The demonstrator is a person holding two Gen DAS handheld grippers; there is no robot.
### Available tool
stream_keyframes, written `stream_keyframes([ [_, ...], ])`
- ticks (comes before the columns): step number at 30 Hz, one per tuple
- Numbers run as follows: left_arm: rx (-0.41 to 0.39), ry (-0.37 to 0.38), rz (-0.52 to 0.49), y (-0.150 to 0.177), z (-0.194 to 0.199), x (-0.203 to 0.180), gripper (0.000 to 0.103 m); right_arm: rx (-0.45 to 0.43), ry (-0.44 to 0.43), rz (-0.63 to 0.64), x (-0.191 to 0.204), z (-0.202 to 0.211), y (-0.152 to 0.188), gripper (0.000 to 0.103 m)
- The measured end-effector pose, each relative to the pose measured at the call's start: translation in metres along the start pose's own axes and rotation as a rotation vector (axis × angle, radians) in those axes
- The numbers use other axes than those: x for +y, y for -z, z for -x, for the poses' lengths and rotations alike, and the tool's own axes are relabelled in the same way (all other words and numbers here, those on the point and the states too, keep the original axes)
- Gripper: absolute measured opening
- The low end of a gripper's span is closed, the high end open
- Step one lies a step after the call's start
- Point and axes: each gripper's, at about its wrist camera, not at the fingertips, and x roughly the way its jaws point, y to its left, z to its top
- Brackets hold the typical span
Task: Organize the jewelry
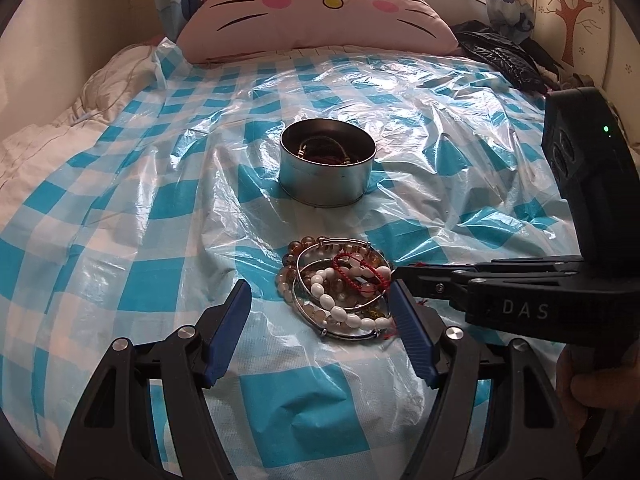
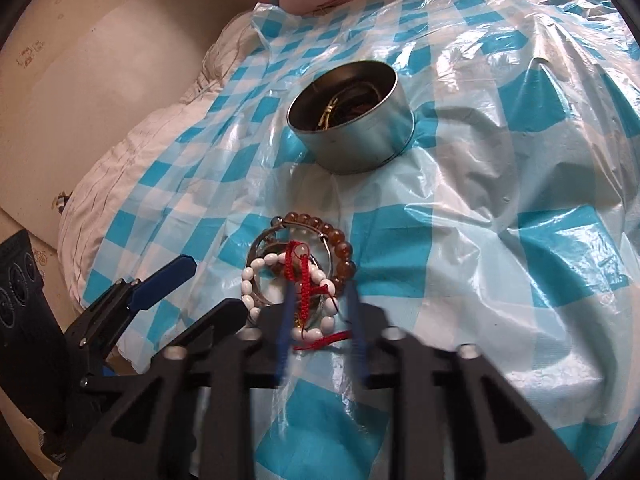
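A pile of bracelets [image 1: 340, 288] lies on the blue-and-white checked plastic sheet [image 1: 160, 208]: amber beads, white beads, silver bangles and a red cord bracelet [image 2: 302, 280]. A round metal tin [image 1: 327, 166] with some jewelry inside stands behind the pile; it also shows in the right wrist view [image 2: 352, 116]. My left gripper [image 1: 320, 312] is open, low at the near side of the pile. My right gripper [image 2: 320, 312] is partly open, its blurred fingers over the pile around the red cord. It reaches in from the right in the left wrist view [image 1: 404, 274].
A pink cat-face pillow [image 1: 316, 8] lies at the head of the bed. Black clothing [image 1: 504, 56] is heaped at the back right. White bedding [image 2: 132, 168] bunches at the left by the wall.
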Motion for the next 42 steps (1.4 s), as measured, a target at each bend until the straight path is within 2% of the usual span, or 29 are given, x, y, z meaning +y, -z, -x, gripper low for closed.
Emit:
stream_keyframes([
  [6,0.019,0.007,0.008,-0.002,-0.006,0.000,0.068,-0.186,-0.095,-0.054,-0.010,0.040,0.003,0.005],
  [9,0.025,0.011,-0.011,-0.003,-0.012,-0.006,0.067,-0.245,-0.112,-0.081,-0.016,0.052,0.003,0.005],
  [11,0.029,-0.002,-0.024,-0.003,-0.015,-0.010,0.064,-0.235,-0.122,-0.107,-0.022,0.051,0.001,0.005],
  [13,0.039,-0.004,-0.023,-0.003,-0.019,-0.010,0.054,-0.203,-0.107,-0.128,-0.024,0.043,0.000,0.005],
  [15,0.079,-0.007,-0.014,-0.003,-0.028,-0.009,0.029,-0.177,-0.090,-0.135,-0.025,0.037,-0.002,0.006],
  [16,0.090,-0.026,-0.010,-0.003,-0.032,-0.008,0.023,-0.173,-0.088,-0.134,-0.025,0.036,-0.002,0.008],
  [17,0.096,-0.025,-0.004,-0.003,-0.034,-0.007,0.016,-0.175,-0.086,-0.132,-0.024,0.037,0.000,0.023],
  [18,0.105,-0.023,-0.003,-0.003,-0.036,-0.007,0.011,-0.180,-0.078,-0.128,-0.024,0.037,-0.001,0.049],
  [19,0.100,-0.029,-0.001,-0.003,-0.035,-0.007,0.009,-0.183,-0.078,-0.122,-0.023,0.038,0.000,0.054],
  [22,0.075,-0.015,0.020,-0.003,-0.027,-0.001,0.007,-0.152,-0.071,-0.106,-0.019,0.031,-0.001,0.055],
  [28,0.014,0.052,0.160,-0.005,-0.009,0.029,0.007,-0.004,-0.014,0.007,0.003,0.000,0.000,0.055],
  [29,0.013,0.061,0.178,-0.005,-0.009,0.033,0.007,0.020,0.002,0.026,0.007,-0.006,0.001,0.054],
  [30,0.015,0.067,0.190,-0.005,-0.009,0.035,0.007,0.032,0.013,0.042,0.010,-0.008,0.002,0.046],
  [31,0.017,0.069,0.195,-0.005,-0.010,0.036,0.007,0.032,0.020,0.054,0.013,-0.009,0.003,0.034],
  [32,0.017,0.069,0.194,-0.005,-0.010,0.035,0.007,0.020,0.013,0.060,0.014,-0.006,0.003,0.014],
  [33,0.016,0.067,0.190,-0.005,-0.010,0.034,0.007,0.002,0.002,0.062,0.014,-0.003,0.004,0.009],
  [35,0.012,0.063,0.190,-0.005,-0.010,0.033,0.007,-0.034,-0.020,0.045,0.010,0.005,0.003,0.006],
  [40,-0.017,0.083,0.224,-0.005,-0.005,0.040,0.007,-0.160,-0.130,-0.025,-0.004,0.033,0.001,0.005],
  [42,-0.028,0.092,0.234,-0.005,-0.002,0.042,0.007,-0.194,-0.139,-0.047,-0.007,0.040,0.000,0.005],
])
